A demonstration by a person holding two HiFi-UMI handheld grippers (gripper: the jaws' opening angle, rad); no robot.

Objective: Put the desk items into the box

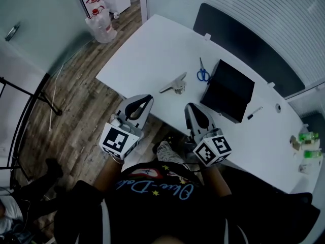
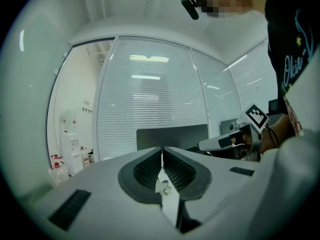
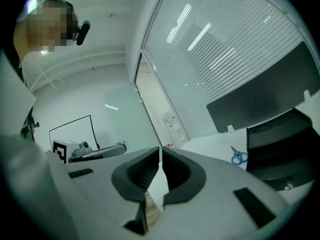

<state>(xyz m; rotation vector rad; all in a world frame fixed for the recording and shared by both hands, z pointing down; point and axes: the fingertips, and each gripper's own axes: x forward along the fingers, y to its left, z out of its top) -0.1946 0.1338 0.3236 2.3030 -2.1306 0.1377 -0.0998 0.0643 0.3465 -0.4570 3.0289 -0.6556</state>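
The left gripper (image 1: 144, 98) and the right gripper (image 1: 192, 107) are side by side at the near edge of the table (image 1: 152, 50), left one left of the other. Just ahead of them, between their two lines, a small desk tool (image 1: 174, 83) lies on the table; the scissors (image 1: 203, 74) lie farther ahead, beside the left wall of the box (image 1: 229, 90), which stands ahead and right of the right gripper. A marker (image 1: 254, 113) lies on the table right of the box, and water jugs (image 1: 103, 25) stand on the floor far ahead and left of the left gripper.
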